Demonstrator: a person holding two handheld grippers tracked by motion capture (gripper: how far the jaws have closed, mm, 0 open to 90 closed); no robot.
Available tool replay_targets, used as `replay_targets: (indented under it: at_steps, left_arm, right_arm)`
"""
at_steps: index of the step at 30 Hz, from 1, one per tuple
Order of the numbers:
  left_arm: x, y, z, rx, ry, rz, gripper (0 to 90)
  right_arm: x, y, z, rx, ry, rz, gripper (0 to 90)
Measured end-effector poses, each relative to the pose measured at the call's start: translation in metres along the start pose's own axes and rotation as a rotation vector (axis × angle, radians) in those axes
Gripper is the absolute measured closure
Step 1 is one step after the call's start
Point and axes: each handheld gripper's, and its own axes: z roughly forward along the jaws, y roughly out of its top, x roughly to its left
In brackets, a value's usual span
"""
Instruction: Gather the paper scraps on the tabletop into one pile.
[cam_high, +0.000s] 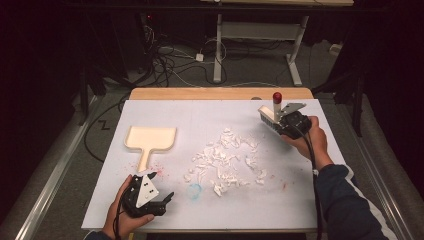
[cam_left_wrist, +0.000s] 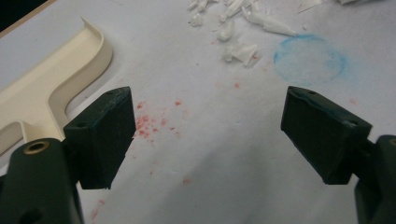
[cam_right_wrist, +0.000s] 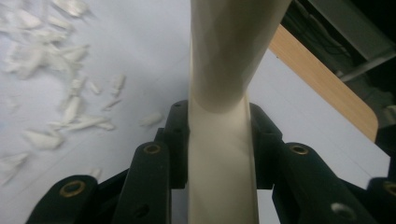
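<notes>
**Brush gripped on the right, dustpan lying free on the left**

My right hand-held gripper (cam_high: 281, 121) is clamped on the cream handle of a brush (cam_high: 273, 111), which has a red tip and is lifted over the far right part of the white surface (cam_high: 300, 200). My left hand-held gripper (cam_high: 150, 192) has its jaws wide apart and holds nothing, just beside the handle of the cream dustpan (cam_high: 150, 140). White paper scraps (cam_high: 227, 157) lie scattered between them, near a blue ring mark (cam_left_wrist: 309, 58) and red specks (cam_left_wrist: 154, 123).
</notes>
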Motion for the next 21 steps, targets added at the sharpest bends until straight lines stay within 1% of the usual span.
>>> replay_targets:
  at_steps: [2,4,5,6,10,11,13,15,17,18,19,21]
  left_arm:
    - [0.0,0.0,0.0,0.002,0.002,0.001,16.8]
    - [0.0,-0.001,-0.001,0.006,0.004,0.004,16.8]
    - [0.0,-0.001,-0.001,0.007,0.004,0.005,16.8]
    - [0.0,-0.001,-0.001,0.009,0.005,0.006,16.8]
    - [-0.001,-0.001,0.0,0.014,0.007,0.013,16.8]
    - [-0.001,-0.001,0.0,0.016,0.006,0.013,16.8]
    - [-0.001,-0.001,0.0,0.02,0.003,0.016,16.8]
    - [-0.002,-0.001,0.0,0.018,0.0,0.019,16.8]
    - [-0.002,0.0,0.0,0.019,-0.002,0.024,16.8]
    - [-0.002,0.0,0.0,0.019,-0.002,0.024,16.8]
    - [-0.002,0.0,0.0,0.017,-0.002,0.023,16.8]
    - [-0.003,0.0,0.0,0.018,-0.004,0.024,16.8]
  right_arm:
    - [0.005,0.004,0.01,0.023,-0.007,-0.017,68.1]
    - [0.014,0.008,0.018,0.019,0.001,-0.03,68.1]
    - [0.019,0.011,0.02,0.023,-0.001,-0.047,68.1]
    - [0.026,0.013,0.022,0.035,-0.011,-0.075,68.1]
    - [0.051,0.019,0.024,0.029,0.029,-0.128,67.9]
    - [0.056,0.02,0.022,0.023,0.037,-0.142,67.9]
    - [0.068,0.02,0.015,-0.01,0.087,-0.15,67.9]
    - [0.081,0.018,0.007,-0.028,0.125,-0.18,67.8]
    - [0.095,0.015,-0.003,-0.051,0.172,-0.199,67.8]
    - [0.095,0.015,-0.003,-0.051,0.172,-0.199,67.8]
    - [0.108,0.012,-0.015,-0.059,0.197,-0.239,67.7]
    - [0.115,0.008,-0.026,-0.076,0.225,-0.261,67.9]
